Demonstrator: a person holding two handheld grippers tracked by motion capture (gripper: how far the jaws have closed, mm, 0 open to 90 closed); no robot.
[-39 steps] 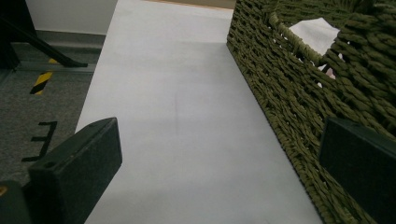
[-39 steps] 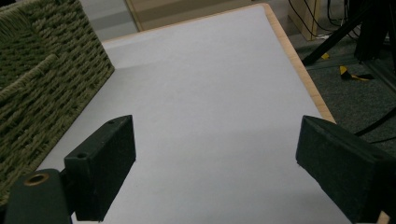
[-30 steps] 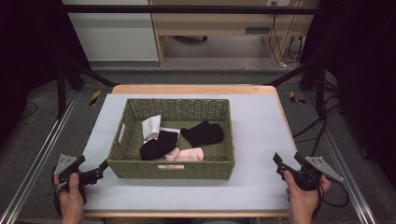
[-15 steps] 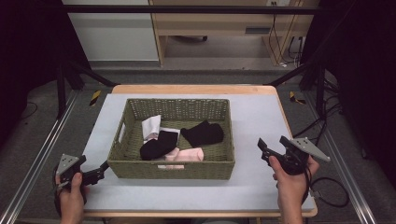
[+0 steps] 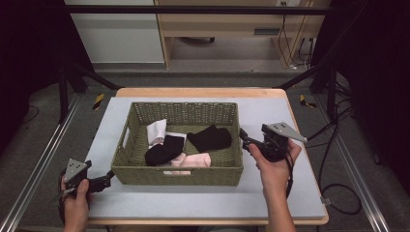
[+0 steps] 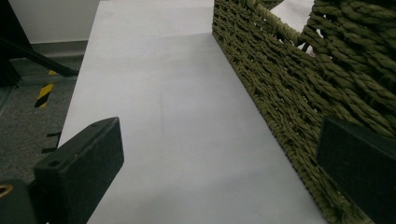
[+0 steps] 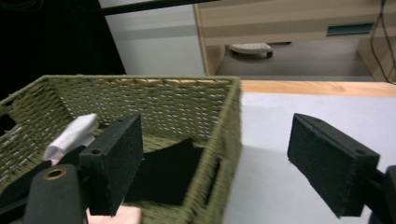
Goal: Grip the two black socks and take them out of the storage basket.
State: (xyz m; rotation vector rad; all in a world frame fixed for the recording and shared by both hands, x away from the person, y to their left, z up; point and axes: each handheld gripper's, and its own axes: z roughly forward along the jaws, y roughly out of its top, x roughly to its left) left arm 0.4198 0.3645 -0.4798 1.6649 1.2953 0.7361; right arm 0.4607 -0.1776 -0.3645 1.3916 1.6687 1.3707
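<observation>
A green woven basket (image 5: 179,175) stands mid-table and holds a white cloth (image 5: 156,130), two black cloths (image 5: 164,150) (image 5: 209,137) and a pink cloth (image 5: 193,159). My right gripper (image 5: 244,138) hovers at the basket's right rim, open. In the right gripper view its jaws straddle the basket's right wall (image 7: 229,149), with a black cloth (image 7: 168,172) and the white cloth (image 7: 72,135) inside. My left gripper (image 5: 107,179) rests open on the table by the basket's front left corner. In the left gripper view the basket wall (image 6: 289,93) runs along the right jaw.
The grey table mat (image 5: 270,198) has free room right of and in front of the basket. The wooden table edge (image 5: 203,92) lies behind. Cables (image 5: 333,193) trail off the right side. Metal frame rails (image 5: 38,164) flank the table.
My right gripper has risen from the table's front right and moved left and forward to the basket's right rim. The left gripper has stayed put.
</observation>
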